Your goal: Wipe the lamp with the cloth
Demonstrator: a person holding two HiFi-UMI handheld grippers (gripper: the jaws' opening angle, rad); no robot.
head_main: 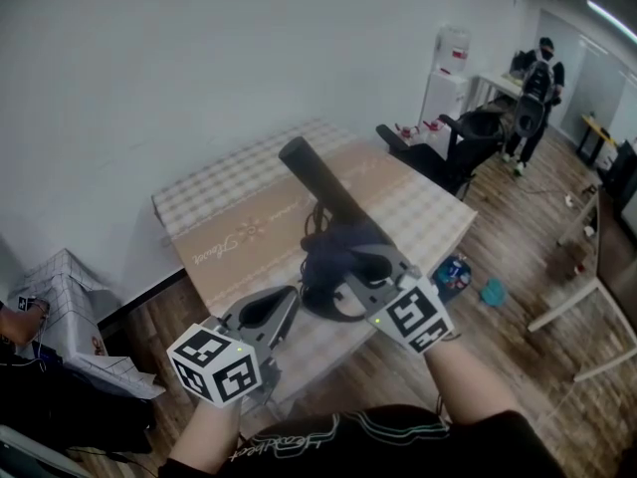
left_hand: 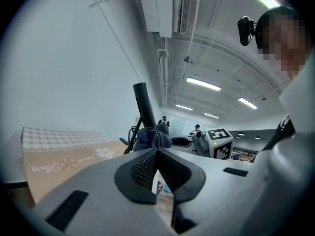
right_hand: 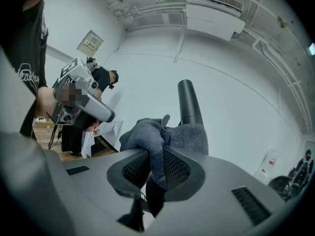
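A black lamp (head_main: pixel 320 184) with a tube-shaped arm stands near the front edge of the table (head_main: pixel 229 217), leaning up and back. A dark grey cloth (head_main: pixel 338 247) is bunched against its lower part. My right gripper (head_main: pixel 348 272) is shut on the cloth (right_hand: pixel 162 136), which is pinched between its pads and presses on the lamp (right_hand: pixel 189 102). My left gripper (head_main: pixel 271 312) hangs lower left of the lamp, off the table's front edge, shut with nothing in it. In the left gripper view its pads (left_hand: pixel 147 168) meet, with the lamp (left_hand: pixel 144 107) and cloth (left_hand: pixel 150 137) beyond.
The table carries a beige and checked cover. A black office chair (head_main: pixel 463 137) and a water dispenser (head_main: pixel 448 78) stand behind it. A person (head_main: pixel 537 83) is at the far right. A covered box (head_main: pixel 60 287) sits on the left, a white frame (head_main: pixel 587 312) on the right.
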